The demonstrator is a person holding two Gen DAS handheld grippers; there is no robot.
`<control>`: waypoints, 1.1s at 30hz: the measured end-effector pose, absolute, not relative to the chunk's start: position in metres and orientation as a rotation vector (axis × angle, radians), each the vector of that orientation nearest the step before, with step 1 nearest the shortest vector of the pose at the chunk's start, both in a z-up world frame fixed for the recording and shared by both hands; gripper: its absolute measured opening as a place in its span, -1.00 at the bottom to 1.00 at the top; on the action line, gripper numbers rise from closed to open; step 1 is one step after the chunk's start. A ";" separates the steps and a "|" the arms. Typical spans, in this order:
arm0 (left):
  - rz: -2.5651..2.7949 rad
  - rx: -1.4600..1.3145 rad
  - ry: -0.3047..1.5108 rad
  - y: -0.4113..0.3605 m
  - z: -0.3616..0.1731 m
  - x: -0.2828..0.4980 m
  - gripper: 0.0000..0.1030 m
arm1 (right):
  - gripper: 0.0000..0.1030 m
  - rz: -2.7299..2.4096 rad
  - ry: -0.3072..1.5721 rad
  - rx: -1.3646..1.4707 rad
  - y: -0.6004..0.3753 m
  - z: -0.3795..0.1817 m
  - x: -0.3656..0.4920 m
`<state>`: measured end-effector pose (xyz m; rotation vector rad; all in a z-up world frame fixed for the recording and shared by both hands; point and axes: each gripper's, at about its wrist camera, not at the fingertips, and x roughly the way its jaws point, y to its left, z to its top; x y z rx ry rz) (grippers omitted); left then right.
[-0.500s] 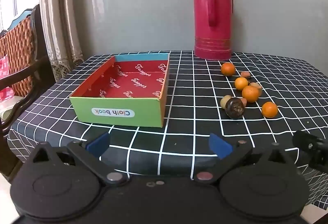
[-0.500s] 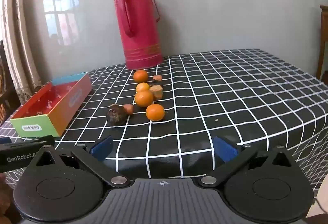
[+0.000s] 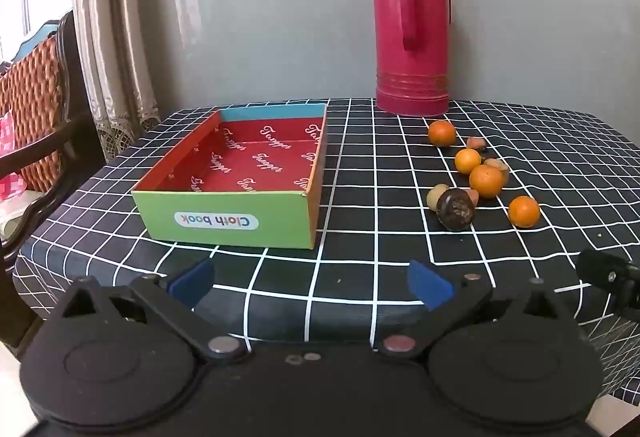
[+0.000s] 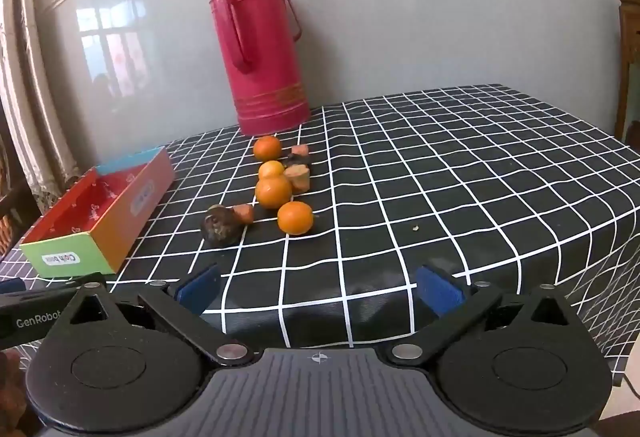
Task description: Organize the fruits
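Glossy oranges, matt tablecloth

Behind the dark round fruit a pale lump is half covered, and what it is cannot be told. Further behind it, small brownish pieces sit partly hidden by an orange. Left of that fruit, a chair runs off the picture's edge. Right of it, a speck is too tiny to name
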<state>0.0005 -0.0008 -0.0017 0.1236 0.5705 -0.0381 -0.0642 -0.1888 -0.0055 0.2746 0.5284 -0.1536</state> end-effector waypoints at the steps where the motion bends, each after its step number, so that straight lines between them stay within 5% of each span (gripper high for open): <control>1: -0.039 0.123 0.569 -0.001 -0.002 0.000 0.89 | 1.00 -0.153 0.529 0.274 -0.188 -0.006 -0.064; 33: -0.040 0.128 0.541 0.000 0.003 -0.001 0.89 | 1.00 -0.134 0.548 0.264 -0.191 -0.006 -0.063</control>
